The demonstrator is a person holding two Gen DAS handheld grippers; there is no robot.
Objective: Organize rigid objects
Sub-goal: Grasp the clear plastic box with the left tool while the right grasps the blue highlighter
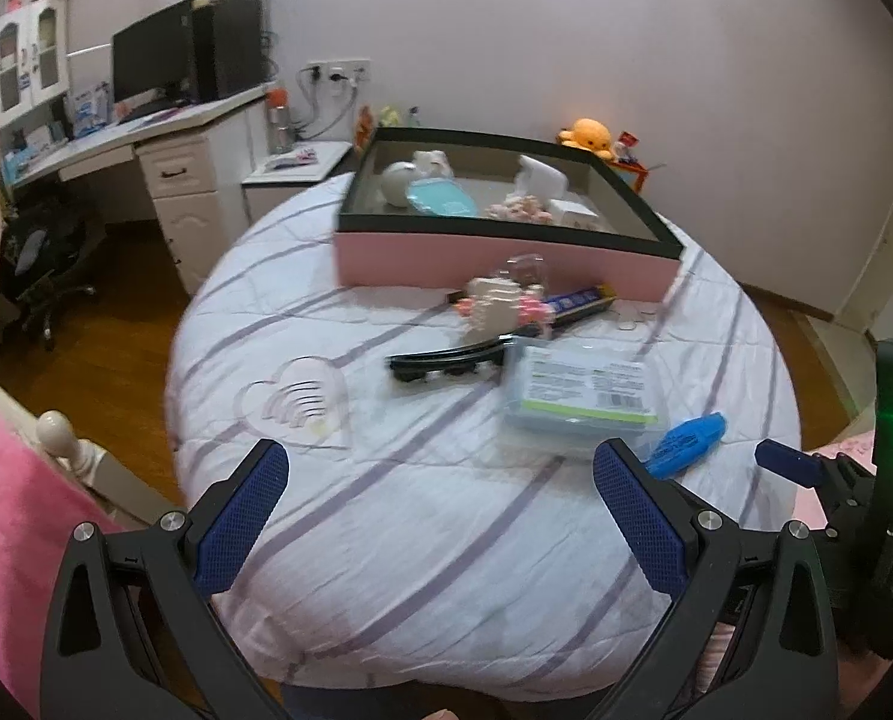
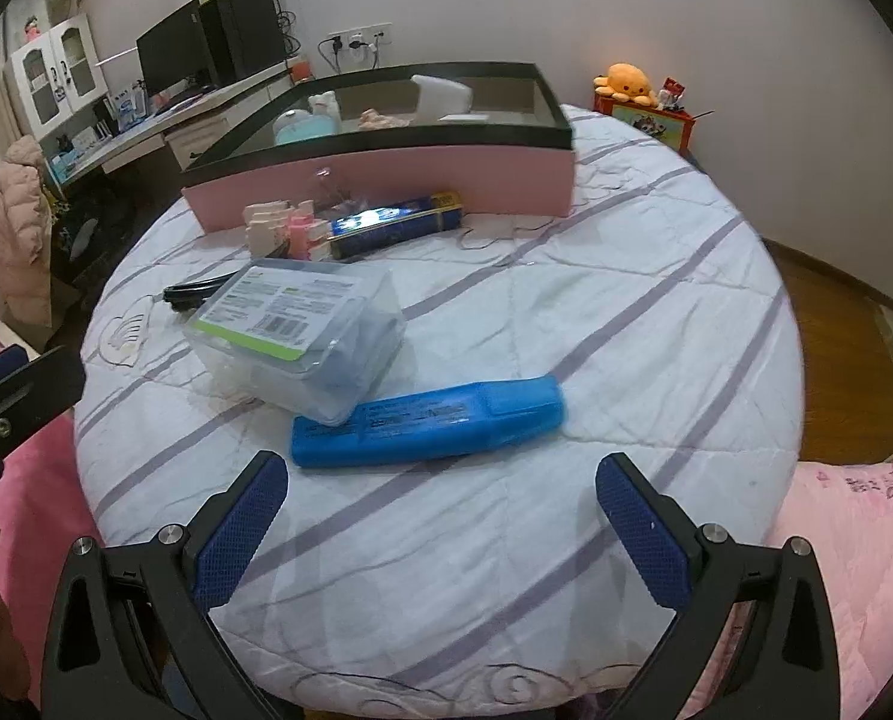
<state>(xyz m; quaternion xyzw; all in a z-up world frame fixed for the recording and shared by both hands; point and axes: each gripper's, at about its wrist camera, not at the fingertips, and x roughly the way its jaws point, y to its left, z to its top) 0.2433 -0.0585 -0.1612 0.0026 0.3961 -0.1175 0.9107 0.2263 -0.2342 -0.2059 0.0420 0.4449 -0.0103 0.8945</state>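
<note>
Both the left gripper (image 1: 440, 480) and right gripper (image 2: 441, 489) hover spread wide, empty, near the blue case (image 2: 428, 423)

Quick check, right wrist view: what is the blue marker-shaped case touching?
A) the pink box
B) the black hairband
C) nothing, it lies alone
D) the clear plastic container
D: in the right wrist view the blue case lies on the quilt with its left end tucked against the near corner of the clear plastic container, well short of the pink box.
</note>
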